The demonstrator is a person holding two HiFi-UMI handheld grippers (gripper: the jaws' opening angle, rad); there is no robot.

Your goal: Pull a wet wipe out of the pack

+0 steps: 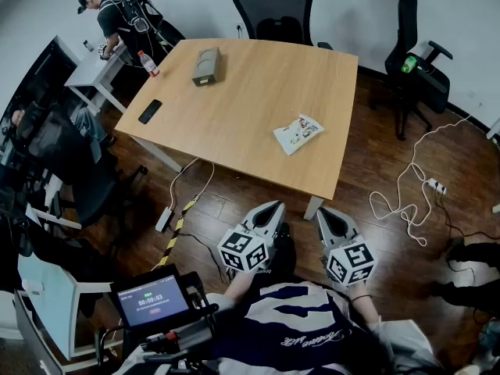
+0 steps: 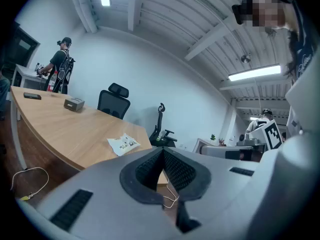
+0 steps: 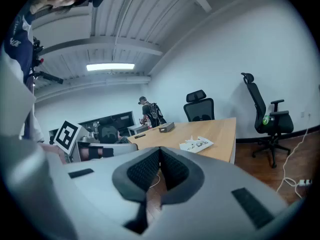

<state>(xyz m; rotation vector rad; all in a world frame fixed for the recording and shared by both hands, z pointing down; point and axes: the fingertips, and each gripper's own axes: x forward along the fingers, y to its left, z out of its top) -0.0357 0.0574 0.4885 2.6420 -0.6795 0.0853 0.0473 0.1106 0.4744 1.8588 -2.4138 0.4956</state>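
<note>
The wet wipe pack [image 1: 298,133], a flat white printed pouch, lies on the wooden table [image 1: 242,92] near its right front edge. It also shows as a pack [image 2: 123,144] in the left gripper view and a pack [image 3: 196,144] in the right gripper view. Both grippers are held close to my body over the floor, well short of the table. My left gripper [image 1: 273,208] [image 2: 163,151] is shut with nothing between its pads. My right gripper [image 1: 326,213] [image 3: 160,150] is shut and empty too.
On the table lie a grey box [image 1: 207,66] at the back and a black phone [image 1: 150,111] at the left edge. Office chairs [image 1: 275,10] stand behind the table, another chair [image 1: 414,61] at the right. Cables and a power strip [image 1: 436,186] lie on the floor. A person [image 1: 113,18] stands at back left.
</note>
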